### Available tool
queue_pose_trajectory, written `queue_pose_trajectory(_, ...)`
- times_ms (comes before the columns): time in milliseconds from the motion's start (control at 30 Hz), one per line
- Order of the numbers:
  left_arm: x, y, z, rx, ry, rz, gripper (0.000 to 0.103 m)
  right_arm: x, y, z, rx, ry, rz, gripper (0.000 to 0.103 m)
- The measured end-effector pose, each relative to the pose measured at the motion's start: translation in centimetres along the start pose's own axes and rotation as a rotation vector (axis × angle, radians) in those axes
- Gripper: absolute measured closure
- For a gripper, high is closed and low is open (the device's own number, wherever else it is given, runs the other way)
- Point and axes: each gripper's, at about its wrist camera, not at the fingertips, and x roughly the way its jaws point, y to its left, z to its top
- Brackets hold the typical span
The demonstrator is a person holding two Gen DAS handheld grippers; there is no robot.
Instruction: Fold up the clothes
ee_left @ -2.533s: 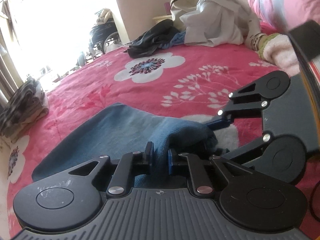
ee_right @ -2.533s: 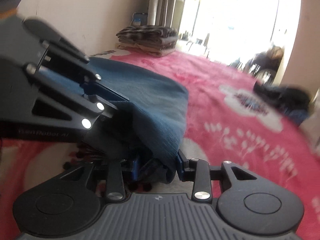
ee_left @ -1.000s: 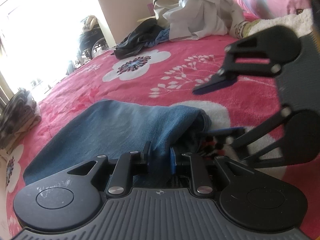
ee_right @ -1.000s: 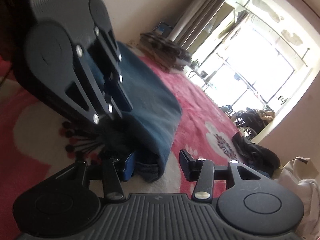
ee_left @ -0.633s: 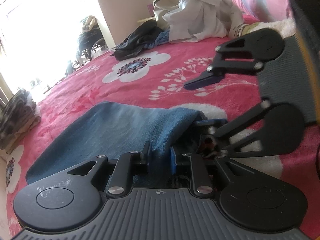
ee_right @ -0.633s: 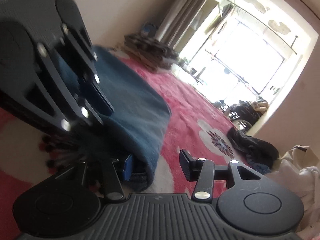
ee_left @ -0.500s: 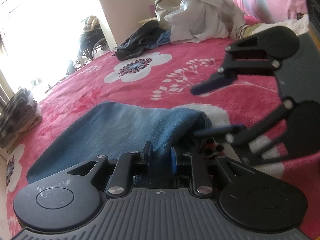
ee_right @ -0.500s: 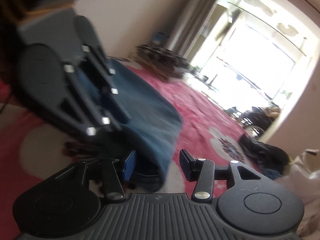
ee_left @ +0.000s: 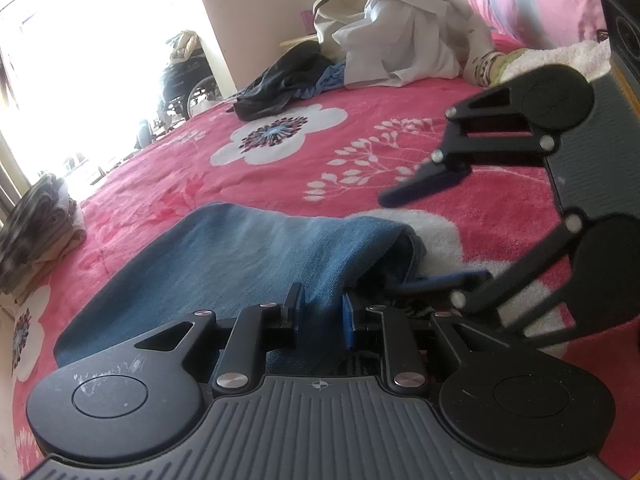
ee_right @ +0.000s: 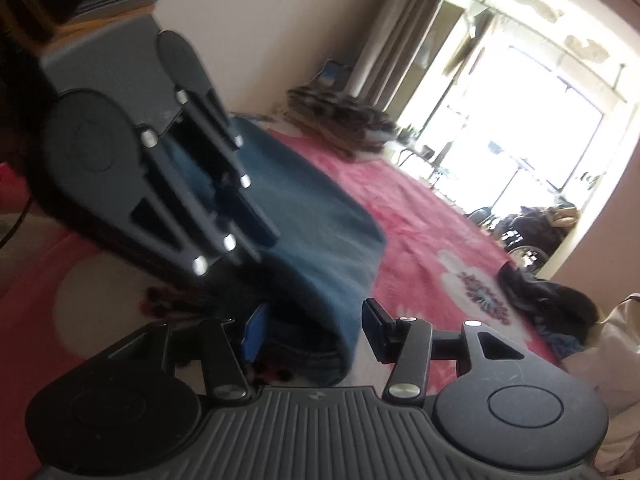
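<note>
A bed is being covered by a red blanket [ee_left: 360,160] printed with white flowers. A folded blue denim garment [ee_left: 248,256] is being laid across the blanket at the centre of the left wrist view, its thick folded edge turned toward the grippers. A heap of white clothes [ee_left: 404,52] is being kept at 1 o'clock, a dark garment [ee_left: 276,88] at 12 o'clock, and a folded stack of patterned clothes [ee_left: 36,232] at 9 o'clock. The left gripper [ee_left: 320,312] is being held narrow, clamped on the near edge of the denim. The right gripper [ee_right: 312,332] is being held wide, its fingers [ee_right: 256,332] set either side of the folded edge without pinching it.
</note>
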Motion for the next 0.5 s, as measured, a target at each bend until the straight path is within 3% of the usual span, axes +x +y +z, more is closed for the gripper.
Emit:
queue_pose_trajectory(100, 0.0, -0.1, 0.0, -0.001, 0.001, 0.002, 0.083, 0.8, -0.2, -0.3, 0.009, 0.037, -0.018, 0.05)
queue_pose_trajectory(500, 0.2, -0.5, -0.3, 0.041, 0.009, 0.003, 0.083, 1.6, -1.1, 0.0, 0.106, 0.024, -0.048, 0.049)
